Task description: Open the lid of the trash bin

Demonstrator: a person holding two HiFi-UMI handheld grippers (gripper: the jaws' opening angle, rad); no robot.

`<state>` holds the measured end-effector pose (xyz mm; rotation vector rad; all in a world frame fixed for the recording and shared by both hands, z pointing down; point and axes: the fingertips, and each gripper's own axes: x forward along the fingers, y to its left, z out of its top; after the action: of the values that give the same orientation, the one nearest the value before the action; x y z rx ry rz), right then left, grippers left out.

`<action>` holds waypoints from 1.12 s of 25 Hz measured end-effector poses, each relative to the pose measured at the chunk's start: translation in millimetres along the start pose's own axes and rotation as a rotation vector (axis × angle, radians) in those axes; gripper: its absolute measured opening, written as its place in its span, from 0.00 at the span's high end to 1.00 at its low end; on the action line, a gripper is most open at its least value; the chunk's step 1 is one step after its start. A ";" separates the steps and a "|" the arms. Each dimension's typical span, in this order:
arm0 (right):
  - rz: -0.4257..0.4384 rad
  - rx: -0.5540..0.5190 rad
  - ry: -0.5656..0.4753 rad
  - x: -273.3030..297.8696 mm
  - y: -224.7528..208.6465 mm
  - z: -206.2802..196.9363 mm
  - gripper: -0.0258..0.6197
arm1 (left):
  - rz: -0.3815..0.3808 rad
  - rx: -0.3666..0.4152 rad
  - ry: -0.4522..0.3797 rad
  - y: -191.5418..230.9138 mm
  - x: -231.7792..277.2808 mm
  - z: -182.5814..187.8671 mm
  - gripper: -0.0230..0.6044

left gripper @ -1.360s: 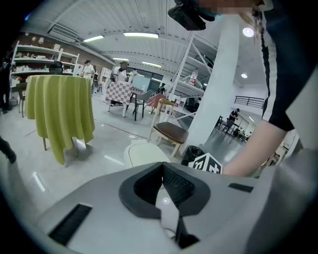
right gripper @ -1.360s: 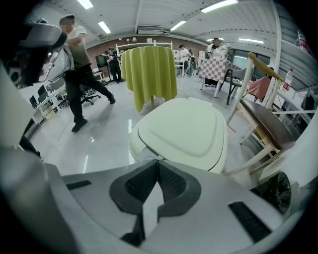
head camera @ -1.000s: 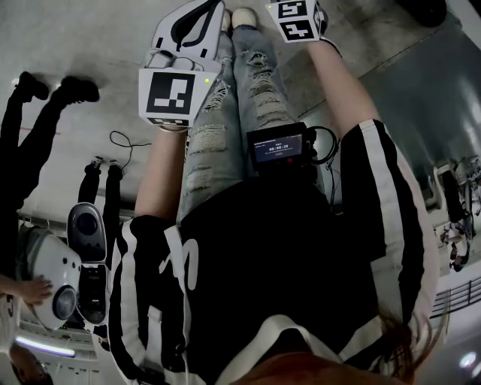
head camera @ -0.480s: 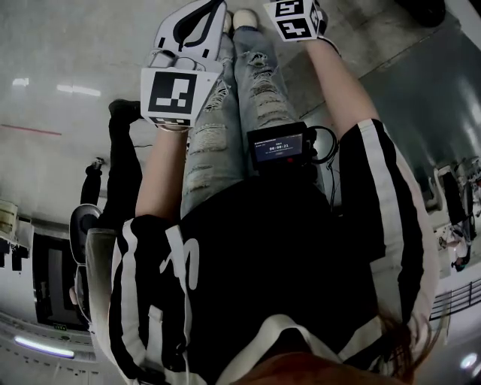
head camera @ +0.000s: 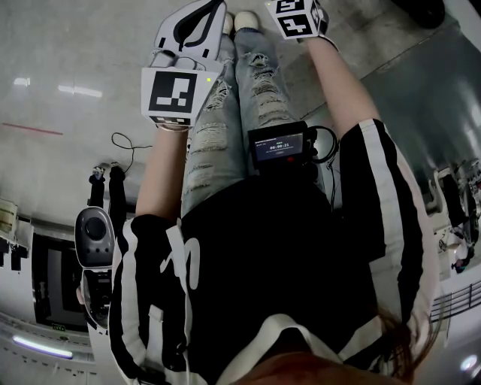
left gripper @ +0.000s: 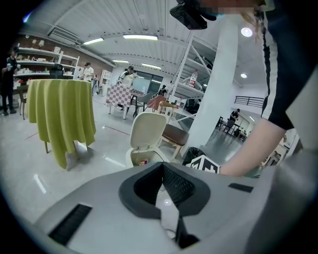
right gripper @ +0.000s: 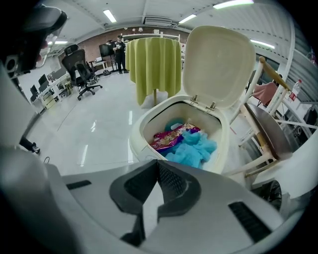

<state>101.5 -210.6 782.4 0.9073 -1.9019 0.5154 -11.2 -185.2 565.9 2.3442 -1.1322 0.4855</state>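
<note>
The cream trash bin (right gripper: pixel 138 124) stands on the floor with its lid (right gripper: pixel 218 64) raised upright. Inside lie blue crumpled material (right gripper: pixel 193 148) and a purple wrapper (right gripper: pixel 166 139). My right gripper (right gripper: pixel 158 162) points at the bin from just in front, jaws shut with nothing between them. My left gripper (left gripper: pixel 161 164) is shut and empty too; the bin (left gripper: pixel 135 156) with its raised lid (left gripper: pixel 147 130) sits farther off in its view. In the head view both grippers hang by the person's legs, left gripper (head camera: pixel 197 22) and right gripper (head camera: pixel 297 19).
A table draped in green cloth (right gripper: pixel 153 62) stands behind the bin, and a wooden chair (right gripper: pixel 268 130) is to its right. An office chair (right gripper: pixel 79 65) and a standing person (right gripper: pixel 119 47) are far back. A cable (head camera: pixel 124 143) lies on the floor.
Both grippers have stayed put by the legs. At the left of the head view, another person's legs and a white device have gone; a grey device now shows there.
</note>
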 end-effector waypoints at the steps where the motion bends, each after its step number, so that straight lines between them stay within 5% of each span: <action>1: 0.002 0.002 0.006 0.0 0.0 0.3 0.94 | 0.000 0.000 -0.001 -0.3 -0.3 0.7 0.95; 18: 0.017 0.066 0.070 0.8 0.4 -1.8 0.95 | 0.009 0.008 -0.012 0.9 -3.5 4.7 0.95; 28: 0.031 0.037 -0.002 -10.8 6.8 11.8 0.95 | 0.011 0.009 -0.013 -0.7 -6.1 4.5 0.95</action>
<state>92.7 -210.2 767.4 0.9039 -1.9163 0.5701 -13.8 -183.6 558.9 2.3535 -1.1512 0.4816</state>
